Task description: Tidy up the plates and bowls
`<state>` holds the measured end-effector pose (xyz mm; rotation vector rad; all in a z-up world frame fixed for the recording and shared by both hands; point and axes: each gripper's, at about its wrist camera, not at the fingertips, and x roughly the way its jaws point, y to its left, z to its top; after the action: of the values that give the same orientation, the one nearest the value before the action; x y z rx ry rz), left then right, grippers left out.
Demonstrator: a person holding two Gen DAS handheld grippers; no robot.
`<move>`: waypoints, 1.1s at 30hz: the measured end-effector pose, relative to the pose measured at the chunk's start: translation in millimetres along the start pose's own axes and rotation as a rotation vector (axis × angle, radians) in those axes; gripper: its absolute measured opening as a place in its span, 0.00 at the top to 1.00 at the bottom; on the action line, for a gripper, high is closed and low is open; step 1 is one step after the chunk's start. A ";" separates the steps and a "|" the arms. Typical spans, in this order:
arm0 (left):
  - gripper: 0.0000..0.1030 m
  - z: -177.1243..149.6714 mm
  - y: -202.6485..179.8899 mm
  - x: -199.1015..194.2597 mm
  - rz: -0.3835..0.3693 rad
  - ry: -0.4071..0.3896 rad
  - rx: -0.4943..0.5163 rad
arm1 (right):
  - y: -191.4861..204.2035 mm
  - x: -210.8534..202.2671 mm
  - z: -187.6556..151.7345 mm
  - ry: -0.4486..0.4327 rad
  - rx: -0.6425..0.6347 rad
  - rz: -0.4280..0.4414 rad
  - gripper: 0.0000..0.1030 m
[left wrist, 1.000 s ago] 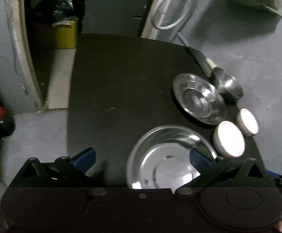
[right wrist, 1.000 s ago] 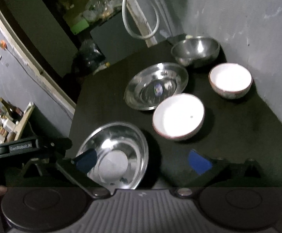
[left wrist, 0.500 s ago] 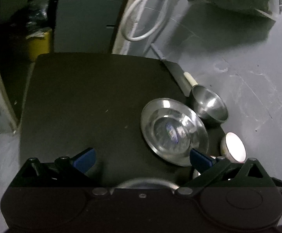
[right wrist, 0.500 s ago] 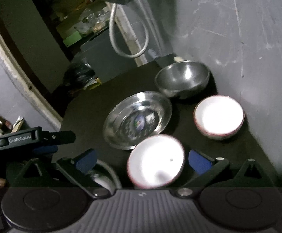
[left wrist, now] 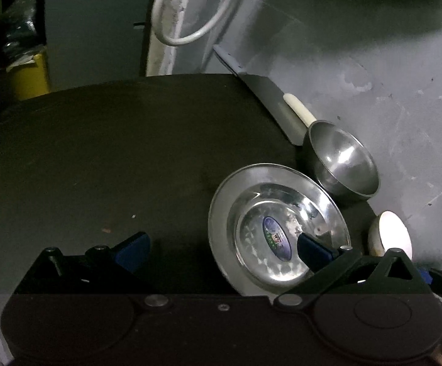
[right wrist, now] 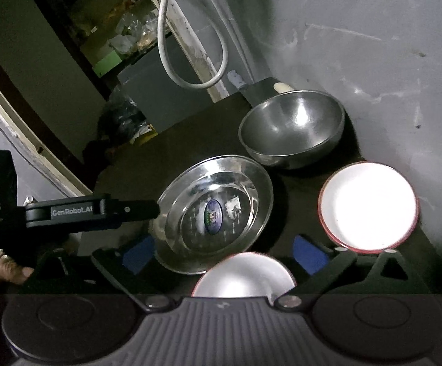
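A steel plate with a blue sticker (left wrist: 277, 228) (right wrist: 215, 213) lies on the black table (left wrist: 114, 158). Behind it stands a steel bowl (left wrist: 343, 164) (right wrist: 292, 128). A white bowl with a red rim (right wrist: 368, 206) (left wrist: 391, 231) sits right of the plate, and a second white bowl (right wrist: 245, 274) lies just under my right gripper. My left gripper (left wrist: 221, 245) is open, its right finger over the plate. My right gripper (right wrist: 224, 248) is open above the plate's near edge and the near white bowl. The left gripper's body (right wrist: 68, 210) shows in the right wrist view.
A grey wall (left wrist: 373, 61) runs along the table's right side. A white hose loop (left wrist: 187, 15) hangs behind the table. A knife with a pale handle (left wrist: 282, 106) leans by the steel bowl. A yellow bin (left wrist: 32, 76) stands at the far left.
Both grippers have moved forward toward the stickered plate. The larger steel plate near the front has dropped out of both views. The near white bowl now lies under my right gripper.
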<state>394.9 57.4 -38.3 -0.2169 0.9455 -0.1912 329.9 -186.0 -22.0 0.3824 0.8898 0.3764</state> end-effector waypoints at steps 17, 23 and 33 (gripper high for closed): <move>0.09 1.8 -4.8 21.5 0.006 0.054 0.005 | 1.6 36.7 8.7 0.058 -0.041 -0.076 0.40; 0.27 -0.4 -4.1 24.4 -0.024 0.074 -0.033 | -2.0 44.1 8.4 0.074 -0.021 -0.101 0.58; 0.75 -1.7 -0.6 22.7 0.027 0.080 -0.028 | -3.6 46.3 6.8 0.058 -0.017 -0.118 0.77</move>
<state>406.4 50.8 -56.7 -0.2228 1.0302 -0.1627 362.5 -168.6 -50.9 0.3031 0.9603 0.2869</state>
